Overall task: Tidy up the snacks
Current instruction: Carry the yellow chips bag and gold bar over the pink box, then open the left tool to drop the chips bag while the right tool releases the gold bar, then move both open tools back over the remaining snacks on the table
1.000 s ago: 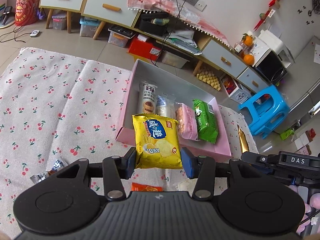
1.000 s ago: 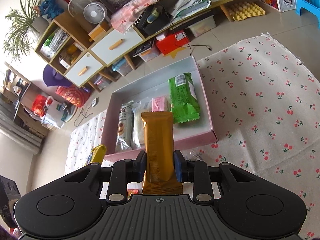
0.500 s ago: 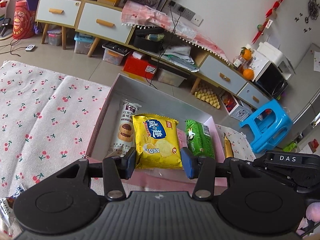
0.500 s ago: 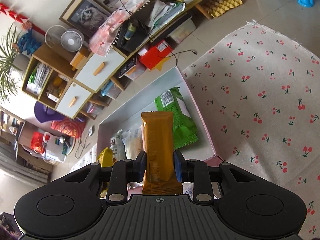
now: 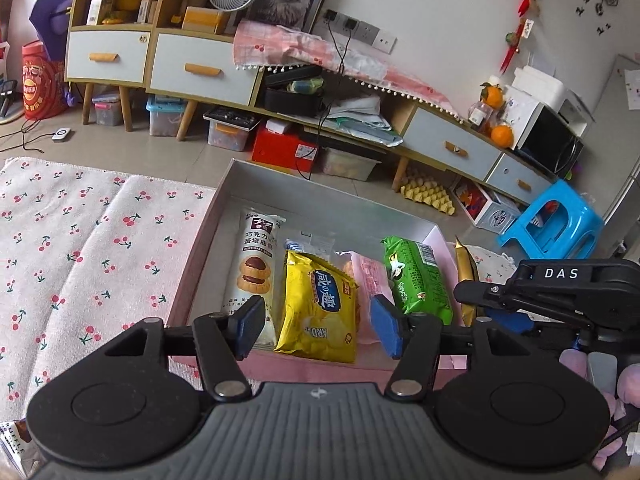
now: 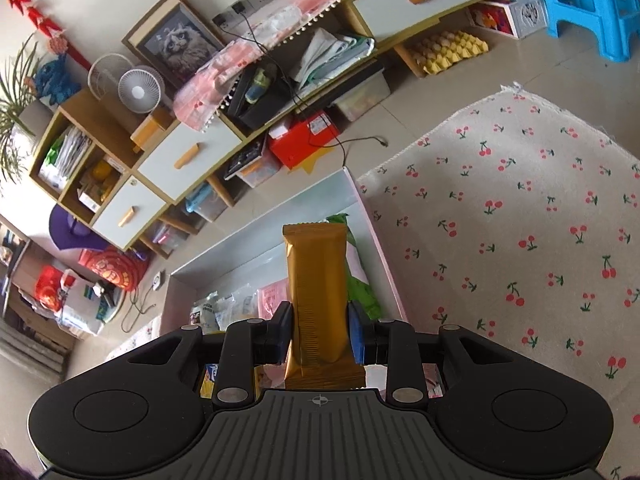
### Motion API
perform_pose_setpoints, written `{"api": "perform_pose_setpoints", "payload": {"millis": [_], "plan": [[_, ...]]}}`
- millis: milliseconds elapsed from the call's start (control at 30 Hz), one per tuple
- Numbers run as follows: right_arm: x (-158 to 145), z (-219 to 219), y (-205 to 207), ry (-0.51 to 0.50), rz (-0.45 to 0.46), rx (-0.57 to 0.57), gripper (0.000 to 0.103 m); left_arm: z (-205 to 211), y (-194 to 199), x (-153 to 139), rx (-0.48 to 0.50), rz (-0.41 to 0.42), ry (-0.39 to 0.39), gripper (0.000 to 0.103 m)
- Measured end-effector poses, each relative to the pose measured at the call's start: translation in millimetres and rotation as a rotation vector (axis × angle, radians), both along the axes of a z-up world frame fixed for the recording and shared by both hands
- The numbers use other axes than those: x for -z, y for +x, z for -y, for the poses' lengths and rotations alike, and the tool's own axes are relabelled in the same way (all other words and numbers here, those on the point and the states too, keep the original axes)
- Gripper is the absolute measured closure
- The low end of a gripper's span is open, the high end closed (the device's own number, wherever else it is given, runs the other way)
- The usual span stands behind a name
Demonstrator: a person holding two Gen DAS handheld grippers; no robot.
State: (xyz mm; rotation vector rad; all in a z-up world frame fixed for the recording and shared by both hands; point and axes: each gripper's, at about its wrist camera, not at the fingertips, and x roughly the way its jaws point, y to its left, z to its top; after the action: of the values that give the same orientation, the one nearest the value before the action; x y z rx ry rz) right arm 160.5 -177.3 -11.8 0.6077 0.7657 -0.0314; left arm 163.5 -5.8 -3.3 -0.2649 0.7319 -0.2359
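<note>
A pink box (image 5: 199,240) with a grey inside lies on the cherry-print cloth. In it are a white cookie pack (image 5: 256,264), a pink pack (image 5: 370,276) and a green pack (image 5: 416,280). The yellow chip bag (image 5: 320,308) rests in the box on top of them, between the blue pads of my left gripper (image 5: 318,328). Its jaws are opening and both pads stand clear of the bag. My right gripper (image 6: 318,336) is shut on a gold snack bar (image 6: 316,280), held over the box's right part (image 6: 384,248) above the green pack (image 6: 362,284). The bar (image 5: 466,272) also shows in the left wrist view.
The cherry-print cloth (image 6: 520,240) spreads on the floor on both sides of the box. A loose wrapper (image 5: 16,444) lies near my left gripper. Low cabinets (image 5: 200,68) with storage bins stand behind, and a blue stool (image 5: 556,220) stands at the right.
My left gripper carried the yellow bag forward over the box and its jaws widened, leaving the bag in the box. The right gripper moved closer over the box with the gold bar.
</note>
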Motion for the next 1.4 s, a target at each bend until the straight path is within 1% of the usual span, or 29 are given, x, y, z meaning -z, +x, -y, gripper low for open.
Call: {"api": "perform_pose_setpoints", "payload": {"millis": [100, 167, 300, 367, 400, 467, 533, 600, 700, 833, 900, 967, 1167, 1267, 1400], "plan": [[-2.1, -9.5, 2.9, -0.051, 0.022, -0.048, 0.075, -2.0, -0.8, -0.5, -0.005, -0.021, -0.002, 0.046], [-3.3, -17.4, 4.0, -0.095, 0.033, -0.085, 0.075, -2.1, -1.5, 0.1, -0.005, -0.032, 0.01, 0.046], [-4.0, -34.9, 5.1, -0.198, 0.051, -0.142, 0.075, -2.4, -2.8, 1.1, -0.002, -0.047, 0.027, 0.046], [-1.7, -41.3, 5.5, -0.238, 0.048, -0.159, 0.073, -2.4, -3.2, 0.4, 0.001, -0.05, 0.028, 0.045], [-0.9, -44.1, 5.0, -0.252, 0.048, -0.165, 0.071, -2.5, -3.4, 0.0, 0.003, -0.052, 0.027, 0.044], [0.0, -44.2, 4.1, -0.247, 0.041, -0.178, 0.07, -2.7, -4.1, -0.5, 0.006, -0.056, 0.029, 0.042], [-1.4, -42.6, 2.3, -0.221, 0.039, -0.186, 0.057, -2.1, -4.5, -1.0, 0.009, -0.063, 0.033, 0.04], [-3.8, -41.8, -1.7, -0.223, 0.046, -0.177, 0.049, -2.0, -5.3, -1.6, 0.012, -0.071, 0.036, 0.038], [-6.6, -41.6, -5.1, -0.216, 0.039, -0.183, 0.047, -3.5, -7.1, -2.8, 0.014, -0.081, 0.04, 0.035], [-9.6, -41.5, -12.1, -0.189, 0.026, -0.198, 0.038, -5.2, -12.5, -6.2, 0.022, -0.089, 0.053, 0.031], [-11.8, -42.6, -16.1, -0.186, 0.018, -0.207, 0.038, -7.4, -15.9, -9.0, 0.027, -0.088, 0.063, 0.029], [-14.4, -42.6, -20.7, -0.176, 0.015, -0.218, 0.037, -10.1, -19.7, -11.3, 0.026, -0.084, 0.068, 0.023], [-21.7, -42.6, -40.8, -0.142, 0.02, -0.248, 0.029, -19.0, -29.8, -9.7, 0.036, -0.104, 0.085, 0.015], [-23.0, -43.1, -50.7, -0.162, 0.024, -0.271, 0.026, -25.7, -36.7, -7.9, 0.044, -0.11, 0.114, 0.013], [-23.7, -42.1, -64.1, -0.189, 0.033, -0.301, 0.023, -37.9, -47.6, -7.8, 0.042, -0.109, 0.133, 0.011]]}}
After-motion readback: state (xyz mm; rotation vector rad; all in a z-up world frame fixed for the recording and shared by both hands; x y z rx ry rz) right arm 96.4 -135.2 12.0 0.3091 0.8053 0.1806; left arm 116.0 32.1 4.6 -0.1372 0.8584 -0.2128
